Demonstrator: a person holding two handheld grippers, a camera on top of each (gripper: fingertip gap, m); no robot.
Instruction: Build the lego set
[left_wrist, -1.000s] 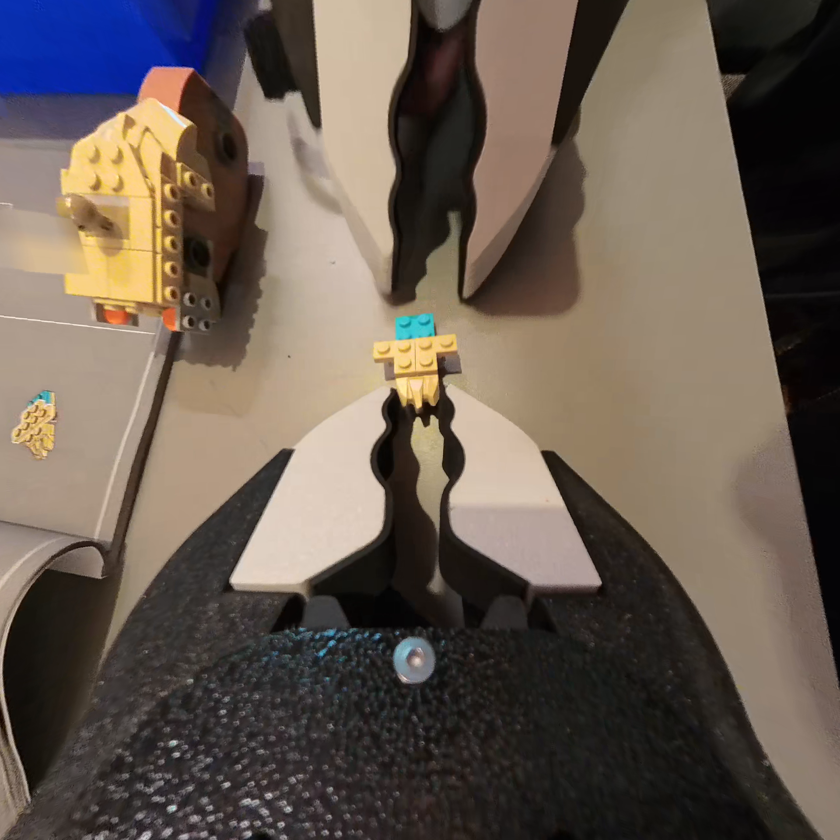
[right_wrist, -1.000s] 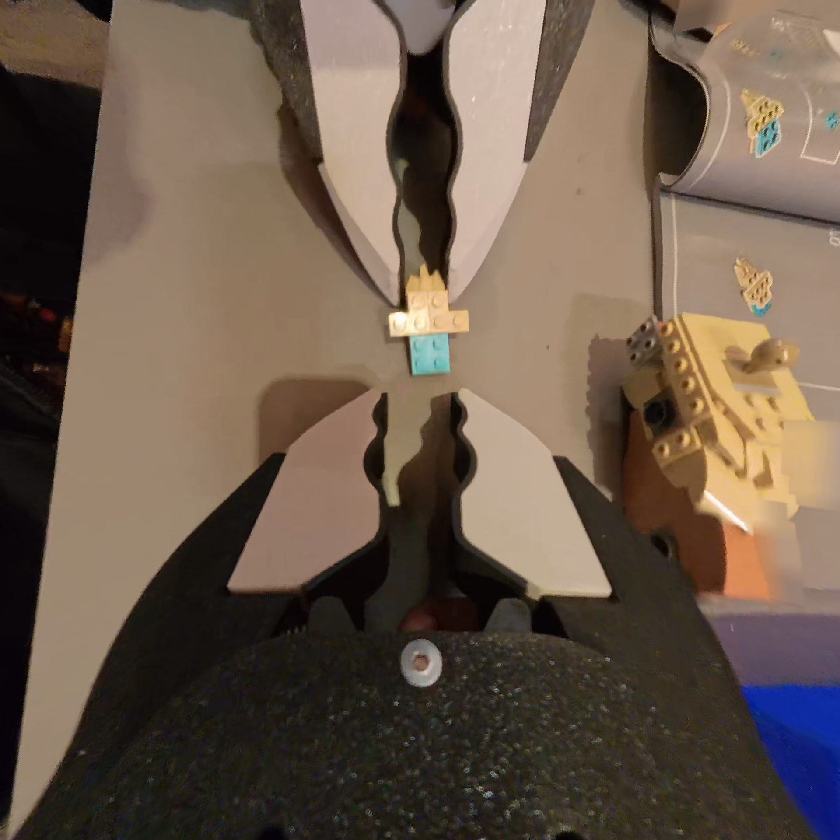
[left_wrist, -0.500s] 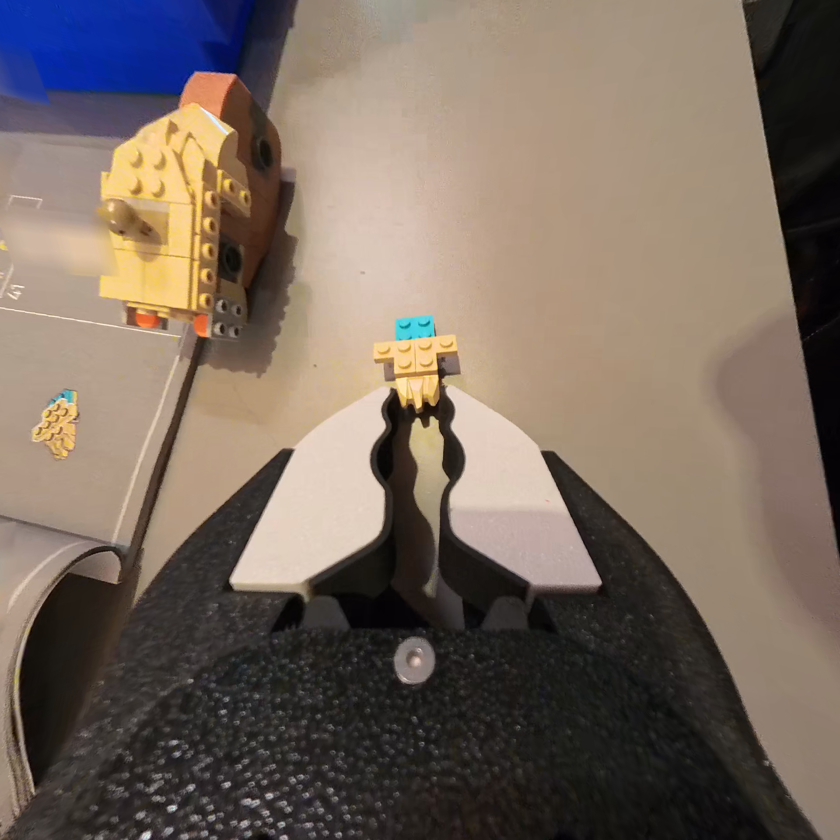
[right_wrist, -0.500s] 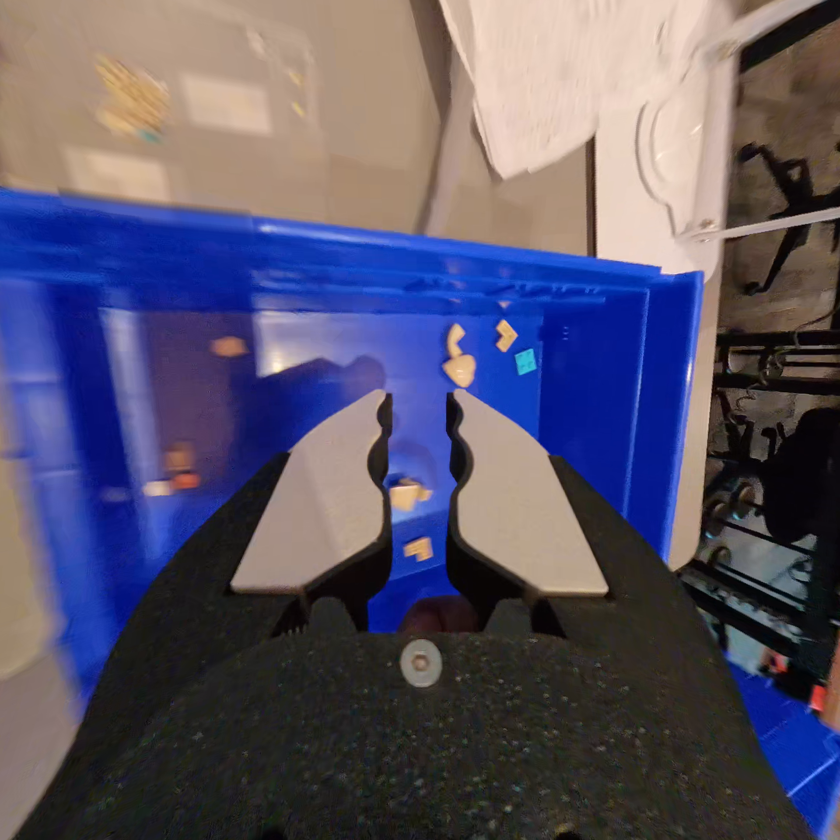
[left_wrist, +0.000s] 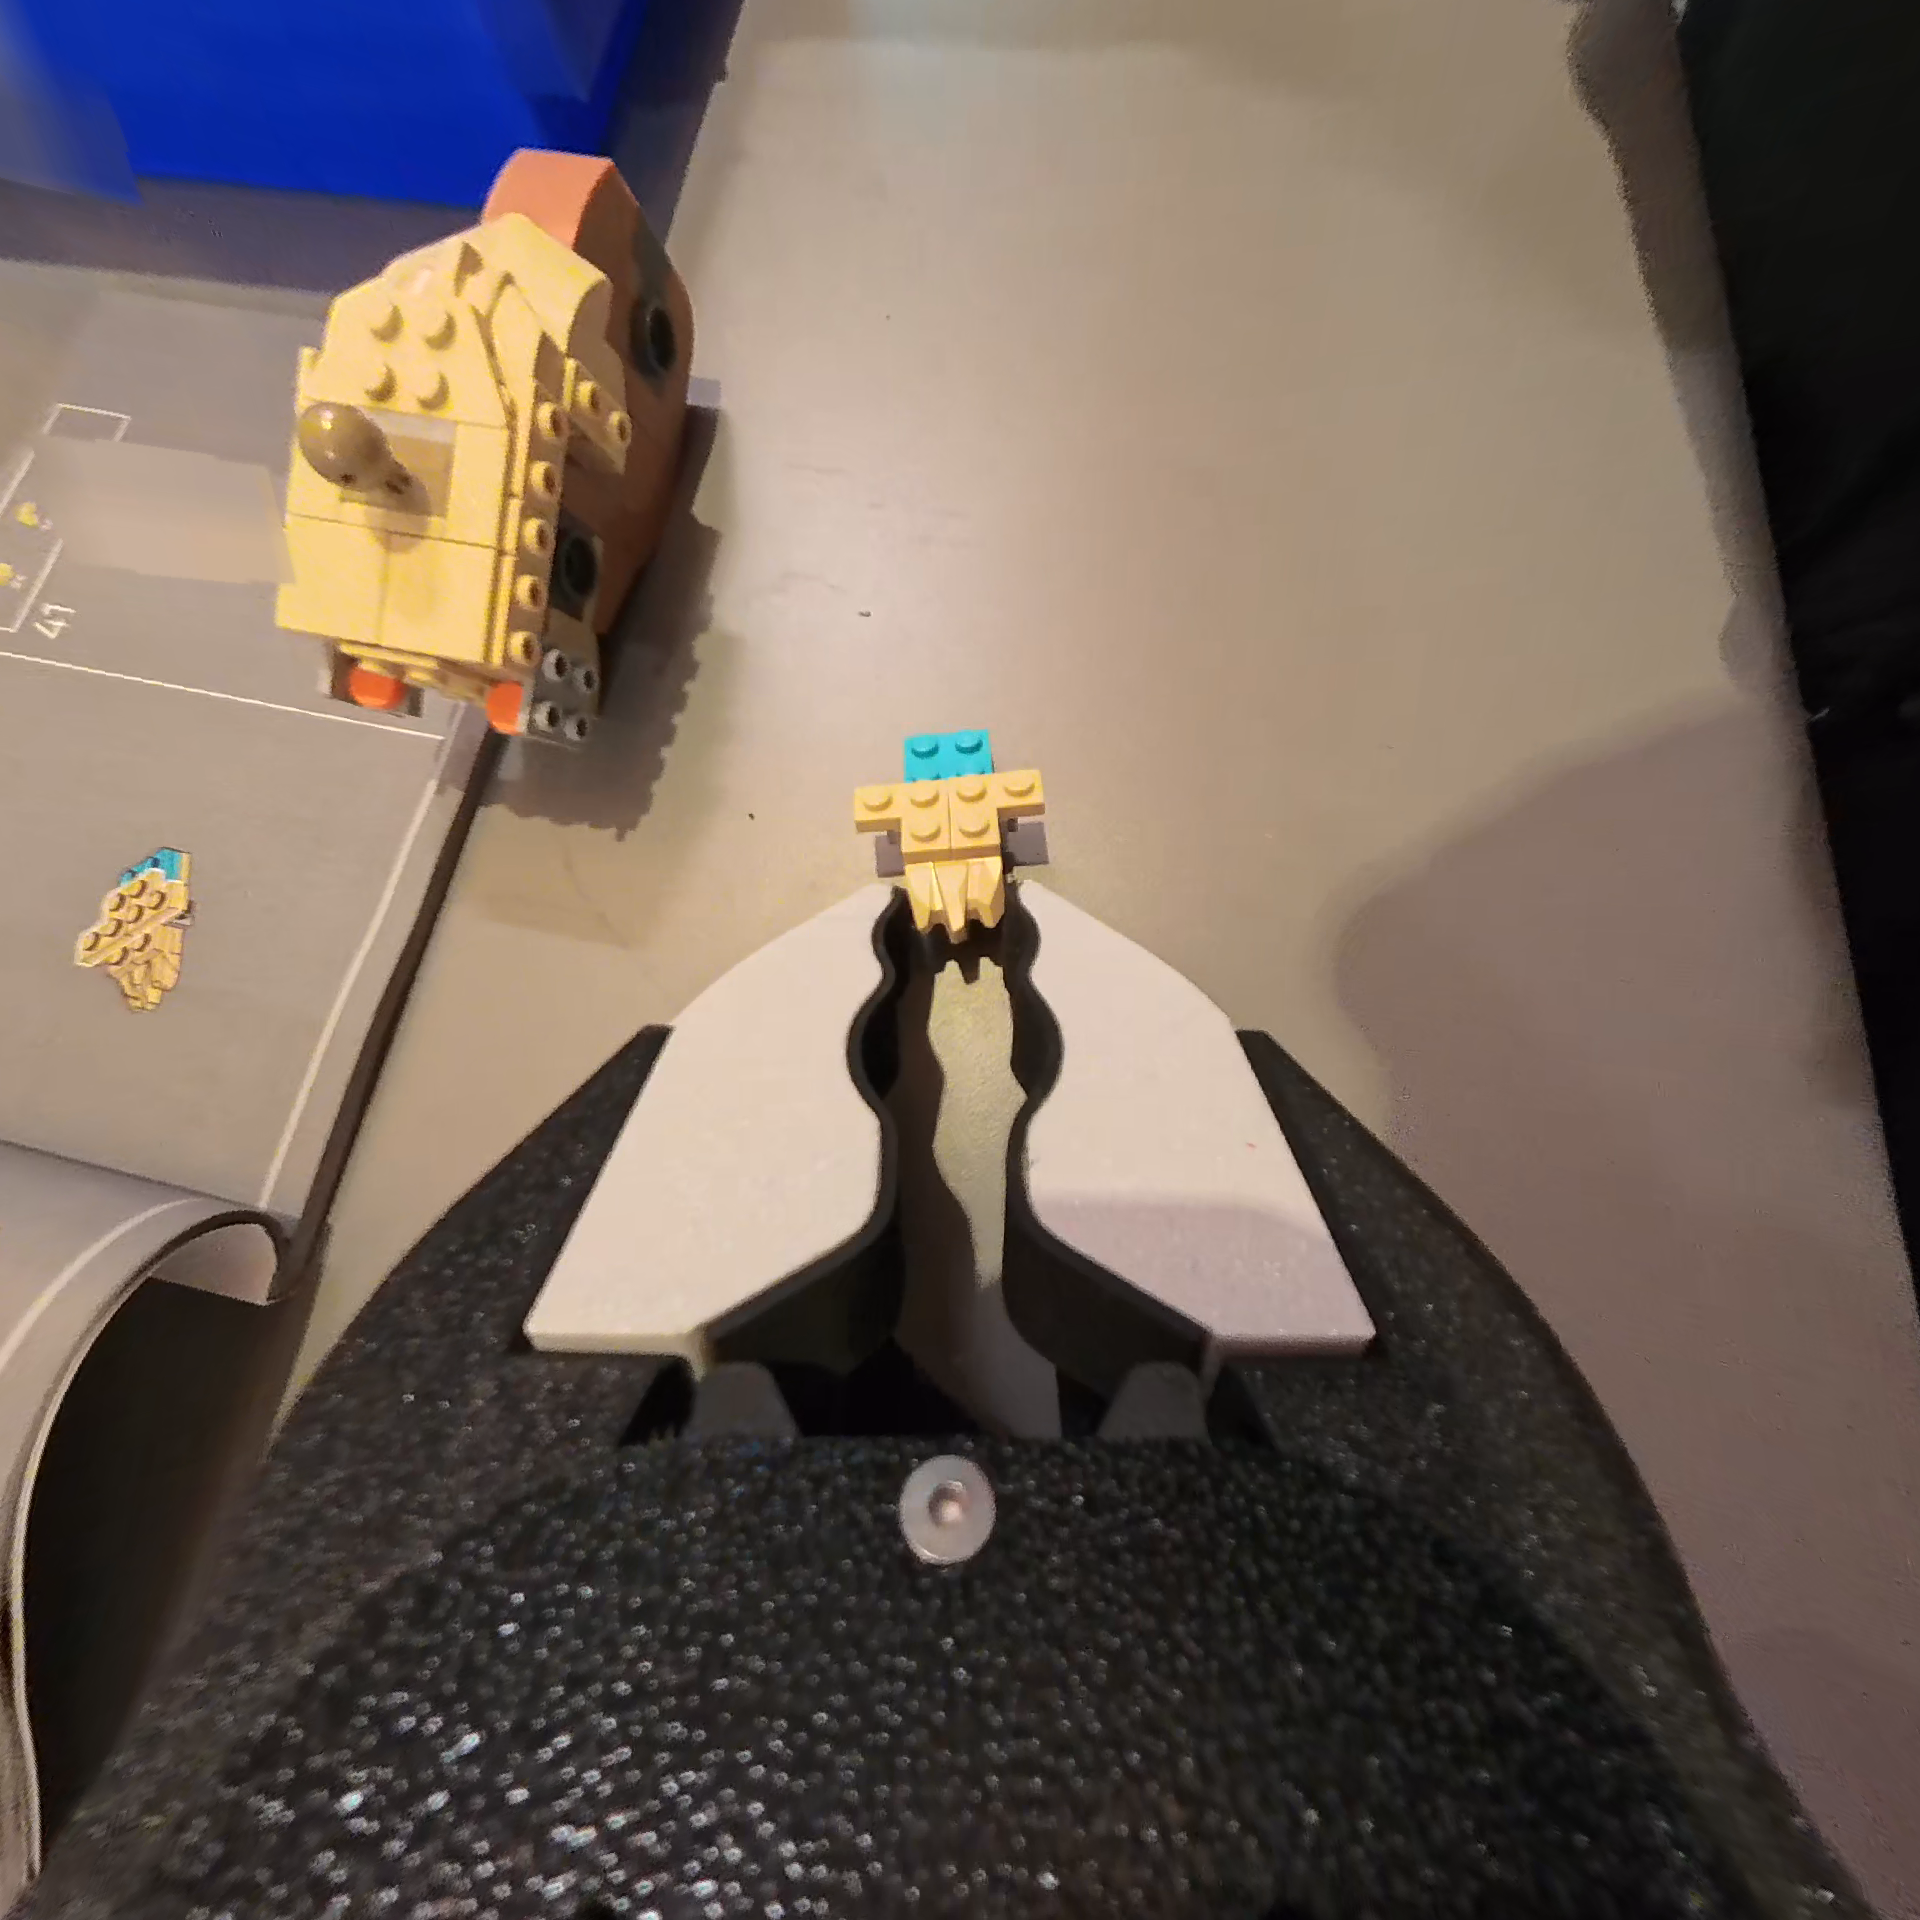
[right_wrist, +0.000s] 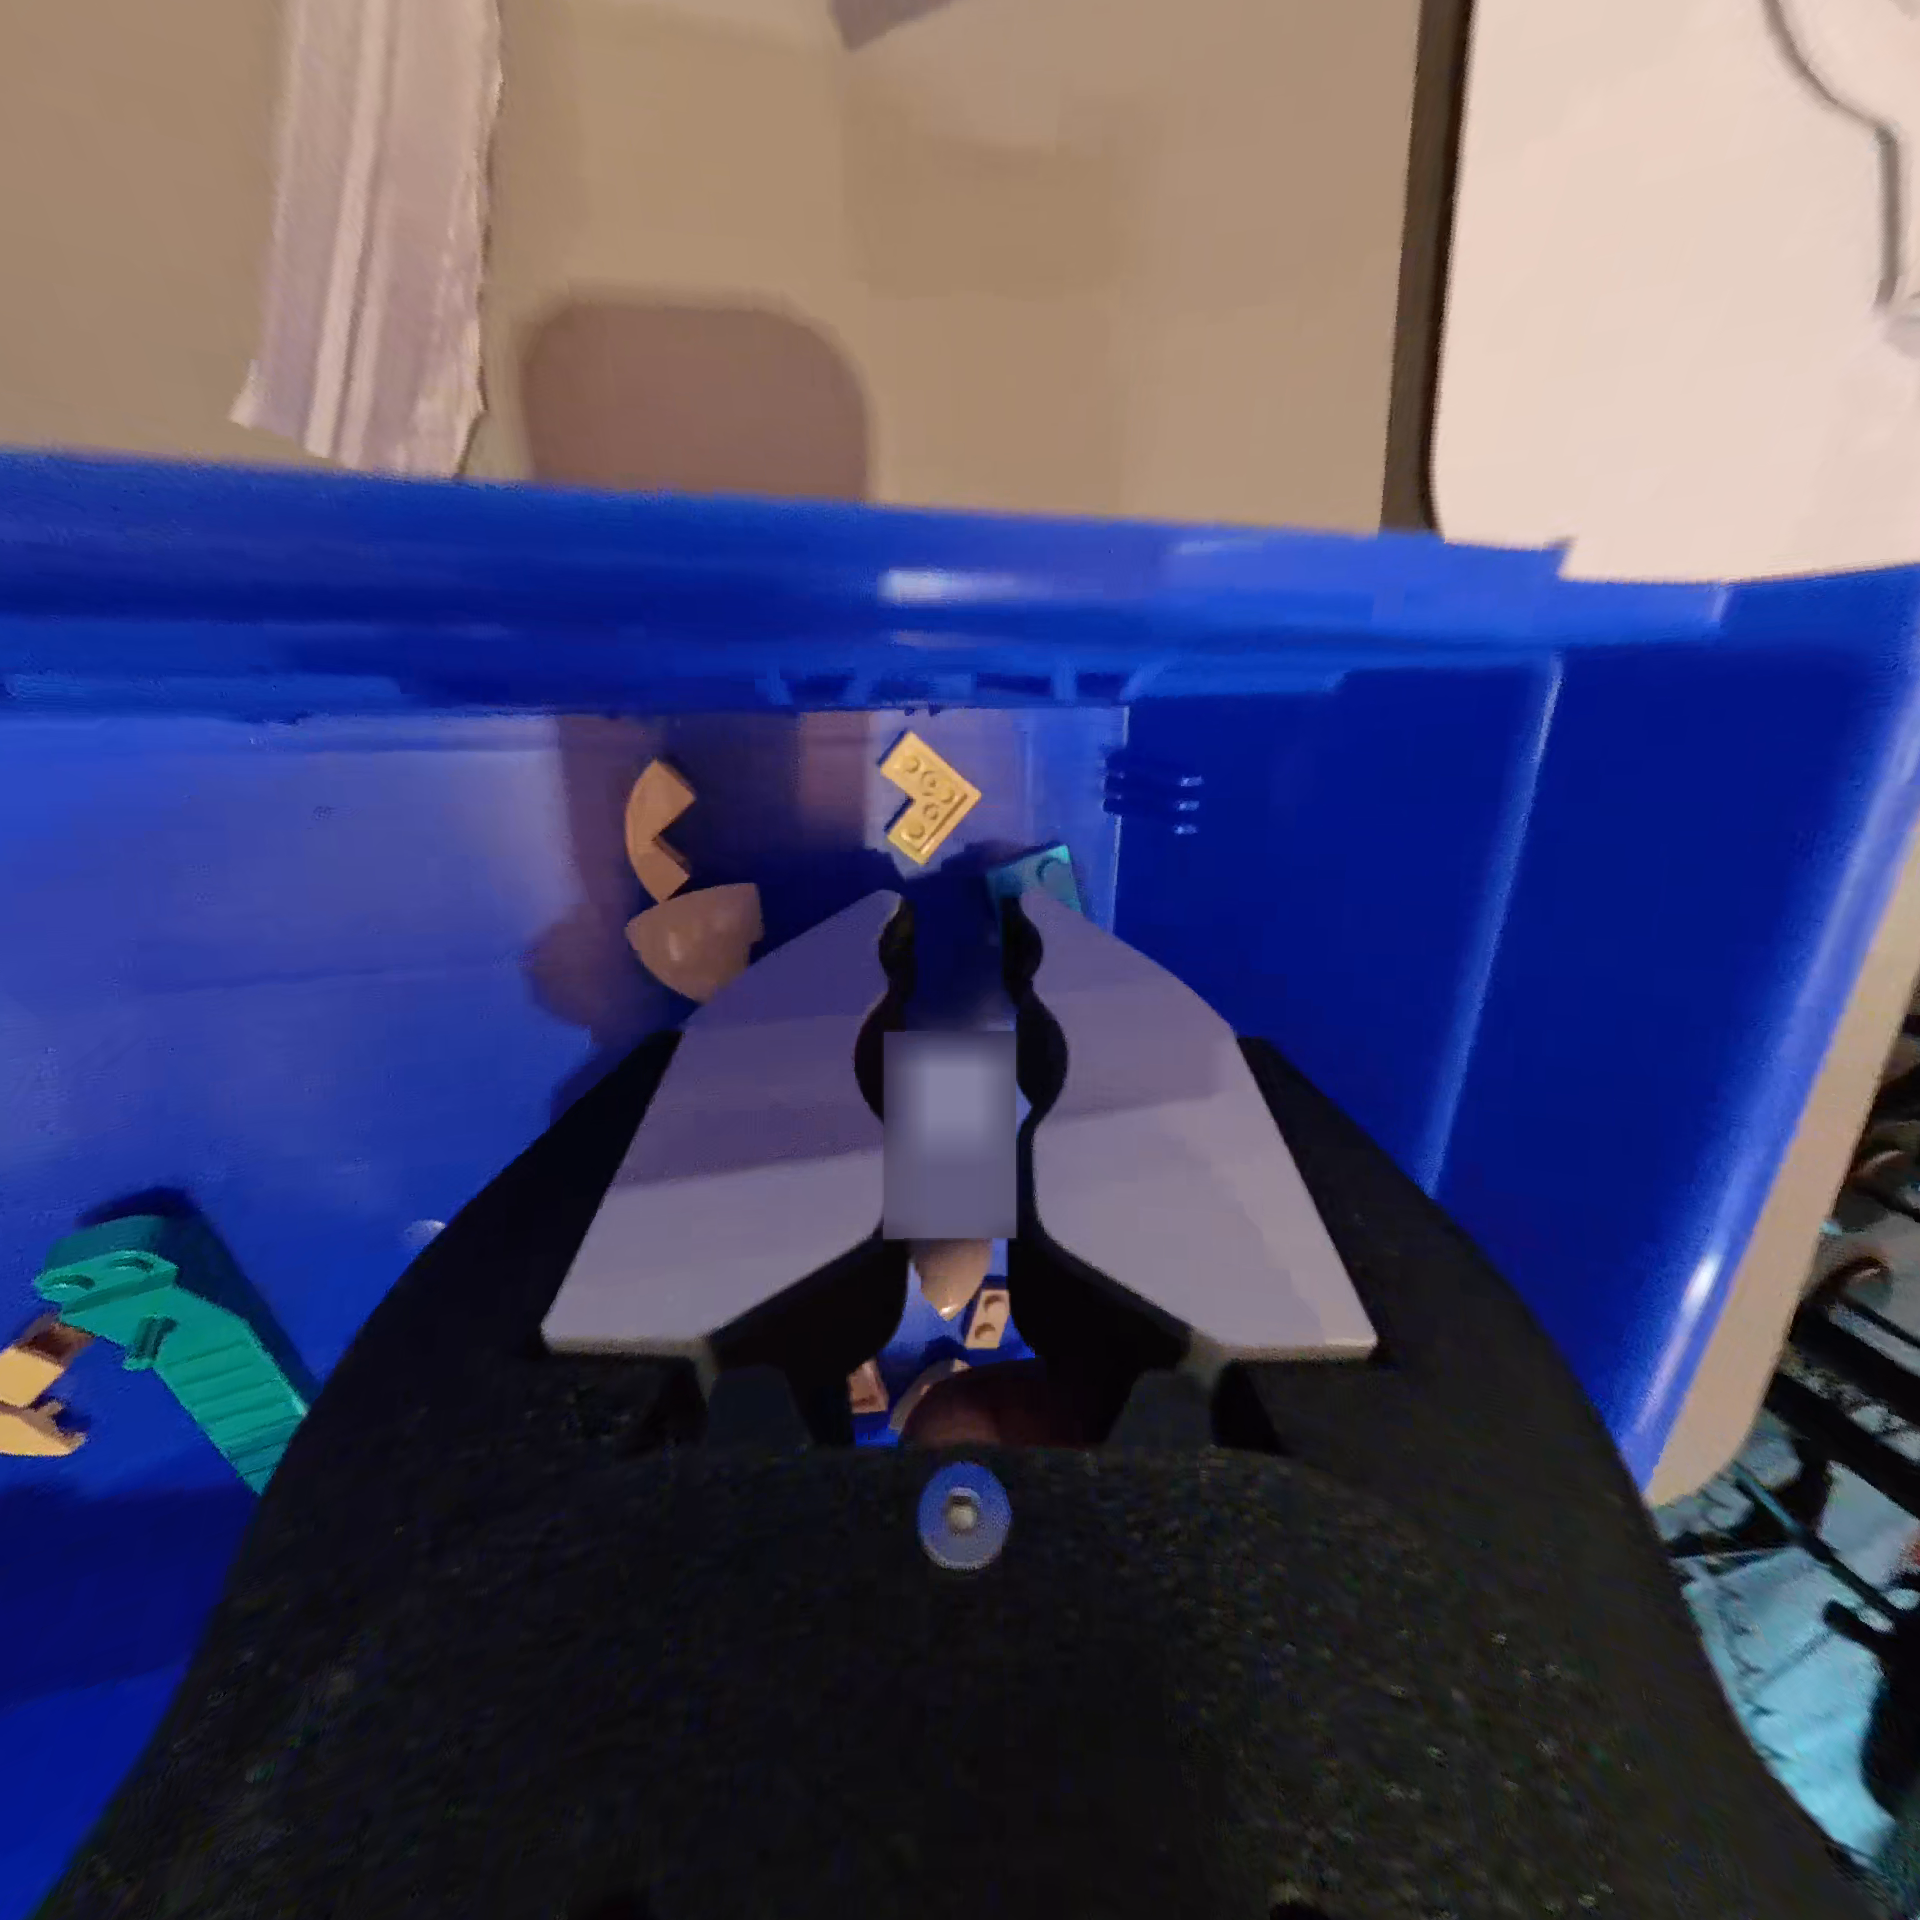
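To the far left of our left gripper (left_wrist: 951, 914) lies the open grey instruction booklet (left_wrist: 208, 935); ahead-left stands the tan and brown brick-built lego body (left_wrist: 468, 499); our fingers pinch the clawed end of a small tan plate assembly with a turquoise tip (left_wrist: 951, 821) over the grey table (left_wrist: 1247, 416); our right gripper (right_wrist: 951, 914) hangs narrowly parted and empty inside the blue plastic bin (right_wrist: 1351, 935), a tan L-shaped plate (right_wrist: 928, 800) just ahead.

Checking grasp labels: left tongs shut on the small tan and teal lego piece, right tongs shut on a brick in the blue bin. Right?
Left is right. The right tongs are open and empty over the blue bin, as the right wrist view shows. The left tongs grip the small lego piece.
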